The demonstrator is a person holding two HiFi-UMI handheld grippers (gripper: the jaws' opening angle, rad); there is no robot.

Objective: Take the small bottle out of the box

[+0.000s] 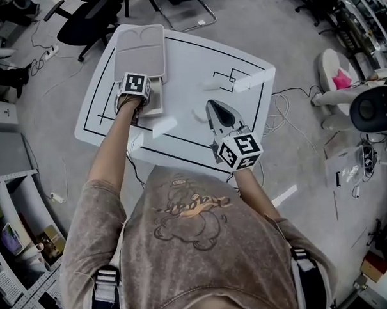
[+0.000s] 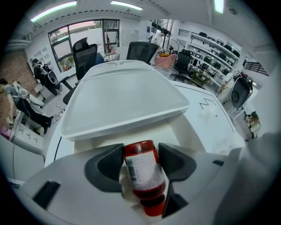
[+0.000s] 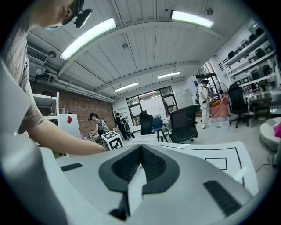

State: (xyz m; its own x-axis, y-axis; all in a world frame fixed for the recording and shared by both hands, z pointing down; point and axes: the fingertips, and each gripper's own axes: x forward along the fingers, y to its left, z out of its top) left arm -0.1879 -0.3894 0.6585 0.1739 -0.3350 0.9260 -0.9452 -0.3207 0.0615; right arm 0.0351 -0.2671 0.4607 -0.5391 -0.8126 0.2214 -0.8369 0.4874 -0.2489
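Grippers: two, one in each of the person's hands.
Left gripper [image 2: 140, 151]: it reaches down into the open box. Its two dark pads sit against opposite sides of the small bottle, so the jaws stand fairly wide and hold it.
Right gripper [image 3: 140, 147]: its jaws are together, with the tips meeting and nothing between them. In the head view it hangs over the middle of the table, well apart from the box.
Marker cubes: two, one on each gripper. The left cube [image 1: 134, 85] sits over the box and the right cube [image 1: 239, 150] sits near the table's near edge.
Small bottle [image 2: 142, 173]: one, red with a white printed label. It is tilted, with its cap end toward the camera, and it lies between the left jaws over the box's cream interior. Whether it rests on the box floor cannot be told.
Box [image 2: 169, 132]: one, cream. It stands at the table's left side in the head view.
Lid [image 2: 123, 96]: one, pale. It is raised behind the box opening.
Table [image 1: 196, 61]: one, white, with black lines drawn on it.
Office chairs: two black ones, [image 2: 85, 55] and [image 2: 142, 50], stand just beyond the table's far edge in the left gripper view. More chairs stand farther back.
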